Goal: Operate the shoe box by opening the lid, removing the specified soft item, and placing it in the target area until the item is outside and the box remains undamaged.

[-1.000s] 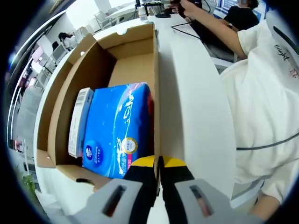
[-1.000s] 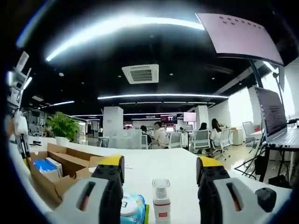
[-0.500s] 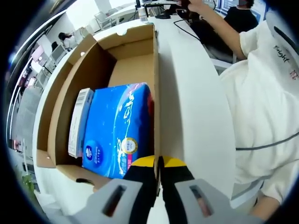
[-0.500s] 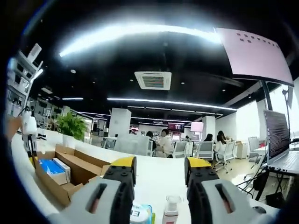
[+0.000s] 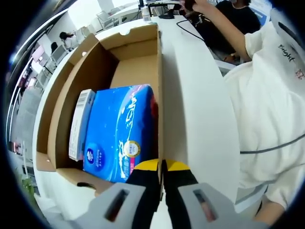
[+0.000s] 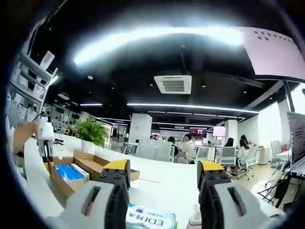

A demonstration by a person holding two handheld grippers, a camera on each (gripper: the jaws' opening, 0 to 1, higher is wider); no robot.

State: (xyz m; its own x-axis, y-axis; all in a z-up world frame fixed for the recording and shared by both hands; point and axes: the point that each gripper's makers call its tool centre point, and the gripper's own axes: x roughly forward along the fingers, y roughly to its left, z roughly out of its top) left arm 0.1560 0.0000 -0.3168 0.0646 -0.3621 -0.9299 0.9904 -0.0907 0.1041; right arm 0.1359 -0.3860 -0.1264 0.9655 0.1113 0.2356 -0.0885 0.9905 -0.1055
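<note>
The brown cardboard shoe box [image 5: 138, 36] lies open on the white table, its lid flap folded out to the left. Inside lie a blue soft tissue pack [image 5: 119, 131] and a narrow white carton [image 5: 80, 124] beside it. My left gripper [image 5: 162, 167] is shut on the box's right wall at the near corner. In the right gripper view the same box [image 6: 90, 167] with the blue pack [image 6: 66, 171] sits far left, the left gripper [image 6: 45, 143] standing over it. My right gripper [image 6: 163, 174] is open and holds nothing, well to the right of the box.
A person in a white shirt [image 5: 271, 95] stands close at the table's right edge. Below my right jaws lie a wet-wipes pack [image 6: 150, 217] and a pump bottle top [image 6: 195, 220]. Bare white tabletop [image 6: 162, 183] stretches beyond. Office desks, chairs and seated people fill the background.
The right gripper view has swung, so the box now sits further into its picture. Its jaws narrowed and then spread again. The left gripper has kept its grip on the box wall.
</note>
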